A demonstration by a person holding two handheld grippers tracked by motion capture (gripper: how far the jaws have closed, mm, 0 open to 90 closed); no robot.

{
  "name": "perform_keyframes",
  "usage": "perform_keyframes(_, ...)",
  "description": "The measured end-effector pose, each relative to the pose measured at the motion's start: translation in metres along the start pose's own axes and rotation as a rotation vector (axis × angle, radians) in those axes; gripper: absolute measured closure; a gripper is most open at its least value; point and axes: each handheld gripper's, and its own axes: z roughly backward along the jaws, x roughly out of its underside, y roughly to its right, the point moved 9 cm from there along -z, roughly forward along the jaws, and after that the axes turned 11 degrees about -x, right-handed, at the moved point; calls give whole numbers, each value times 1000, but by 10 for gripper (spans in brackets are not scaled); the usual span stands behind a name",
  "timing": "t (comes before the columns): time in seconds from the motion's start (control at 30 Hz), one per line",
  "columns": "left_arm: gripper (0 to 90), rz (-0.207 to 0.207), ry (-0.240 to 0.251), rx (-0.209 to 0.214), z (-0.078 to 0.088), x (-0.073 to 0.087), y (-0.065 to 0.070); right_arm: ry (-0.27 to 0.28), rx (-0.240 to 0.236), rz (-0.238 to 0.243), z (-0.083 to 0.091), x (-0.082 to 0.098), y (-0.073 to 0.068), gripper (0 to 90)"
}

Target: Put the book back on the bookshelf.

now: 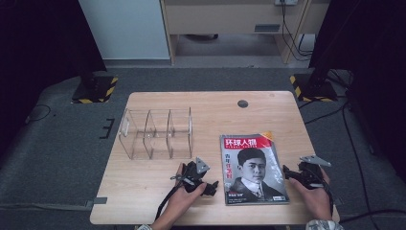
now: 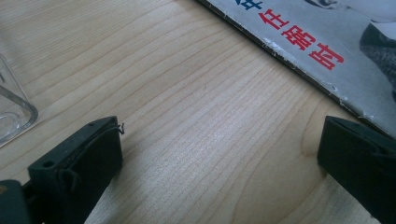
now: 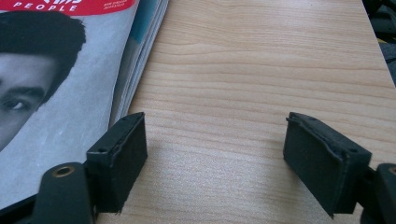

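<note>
Magazine lies flat, cover up, at table's 5 o'clock. Left gripper at its 9 o'clock, right gripper at 3 o'clock: both jaws wide apart, holding nothing (bare wood between). Clear organizer at 10 o'clock.

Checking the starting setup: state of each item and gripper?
magazine: closed, flat on table, cover up, not gripped
clear organizer: on table, compartments empty
left gripper: open, beside magazine's left edge
right gripper: open, beside magazine's right edge
</note>
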Motion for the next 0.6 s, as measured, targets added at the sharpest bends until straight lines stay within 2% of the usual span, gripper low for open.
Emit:
perform_keyframes(0.13,0,-12,2,11,0,0,0,0,-6,-17,1,0,0,166)
perform_keyframes(0.2,33,-20,5,7,1,-1,-1,21,-10,-28,4,-3,2,134)
perform_keyframes(0.27,54,10,26,29,4,-4,0,48,-13,-34,7,-7,2,112)
perform_keyframes(0.3,54,10,26,29,4,-4,0,48,-13,-34,7,-7,2,112)
perform_keyframes(0.33,58,26,60,39,9,-10,1,62,-41,-16,9,-11,-4,97)
perform_keyframes(0.37,59,26,60,39,9,-10,1,62,-41,-16,9,-11,-4,97)
perform_keyframes(0.4,65,25,76,40,11,-13,2,80,-66,2,11,-16,-14,114)
perform_keyframes(0.43,65,23,88,50,13,-17,4,80,-66,2,11,-16,-14,114)
perform_keyframes(0.47,71,20,100,65,16,-22,10,90,-81,20,12,-20,-22,152)
perform_keyframes(0.5,81,20,100,65,16,-22,10,90,-81,20,12,-20,-22,152)
perform_keyframes(0.53,81,10,108,76,17,-26,16,87,-97,26,10,-21,-28,168)
perform_keyframes(0.57,91,-7,116,82,16,-32,24,77,-126,53,6,-22,-37,242)
perform_keyframes(0.6,111,-7,116,82,16,-32,24,77,-126,53,6,-22,-37,242)
